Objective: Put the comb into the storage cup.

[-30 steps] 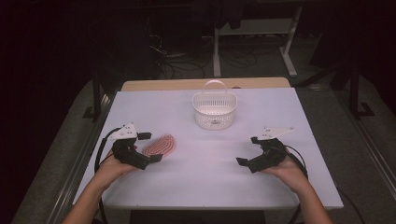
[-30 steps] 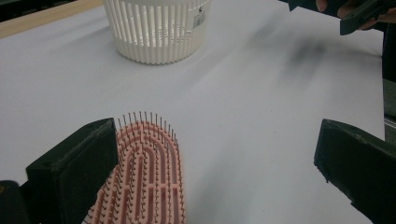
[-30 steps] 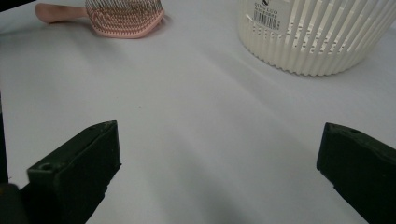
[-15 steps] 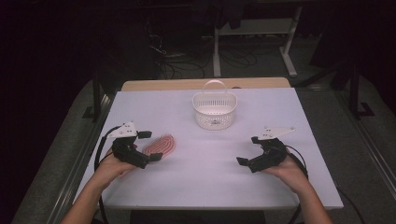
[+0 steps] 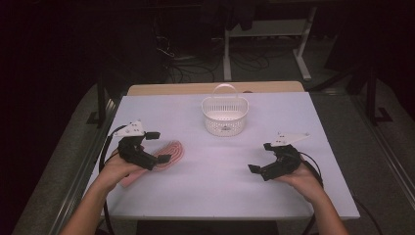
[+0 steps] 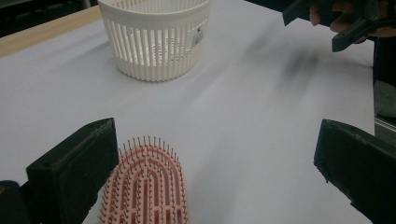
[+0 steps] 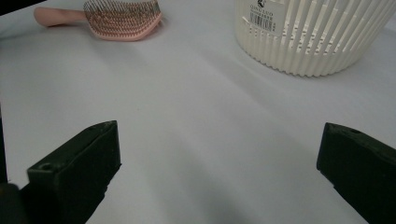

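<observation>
Both grippers' fingers stood wide, gripping nothing: the left gripper [image 5: 157, 146] over the pink hairbrush [image 5: 169, 152] lying on the bench [image 5: 210, 196], the right gripper [image 5: 260, 157] hovering apart, white basket [image 5: 224, 115] beyond.

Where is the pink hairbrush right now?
The pink plastic hairbrush lies bristles-up on the white table, at the left in the high view. It is just beneath the open left gripper, nearer the person than the white slatted plastic basket.
</observation>
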Available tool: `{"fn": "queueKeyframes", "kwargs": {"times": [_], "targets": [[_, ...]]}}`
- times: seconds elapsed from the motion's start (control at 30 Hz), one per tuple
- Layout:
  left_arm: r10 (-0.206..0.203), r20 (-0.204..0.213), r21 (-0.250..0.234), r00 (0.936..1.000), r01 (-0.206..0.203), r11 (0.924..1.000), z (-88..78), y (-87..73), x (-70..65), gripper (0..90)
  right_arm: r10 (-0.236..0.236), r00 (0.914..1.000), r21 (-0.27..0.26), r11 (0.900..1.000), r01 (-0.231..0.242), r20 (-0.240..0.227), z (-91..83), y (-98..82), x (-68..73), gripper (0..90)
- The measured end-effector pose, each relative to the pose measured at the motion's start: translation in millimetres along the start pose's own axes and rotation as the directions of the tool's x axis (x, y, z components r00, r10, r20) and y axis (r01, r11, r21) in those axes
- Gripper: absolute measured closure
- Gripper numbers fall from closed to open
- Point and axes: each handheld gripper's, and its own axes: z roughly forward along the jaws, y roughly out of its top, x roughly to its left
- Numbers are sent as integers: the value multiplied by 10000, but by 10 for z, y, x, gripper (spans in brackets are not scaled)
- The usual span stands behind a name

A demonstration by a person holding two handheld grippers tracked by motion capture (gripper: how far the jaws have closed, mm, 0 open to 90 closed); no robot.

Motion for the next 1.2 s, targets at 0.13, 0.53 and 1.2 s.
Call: {"fn": "queueKeyframes", "kwargs": {"times": [0.13,0.53,1.2], "targets": [[-71,-40,-149,10000,70,9999,-4,36,40,0,8,10000,8,10000,-8,5,1,0,-1,0],[-201,-60,-347,9998,199,9992,-37,110,161,0,9,10000,-47,10000,-9,10,-5,0,-9,0],[-432,-374,-358,9984,419,9985,-67,154,315,0,-47,10000,9,10000,48,-76,15,4,-1,0]]}}
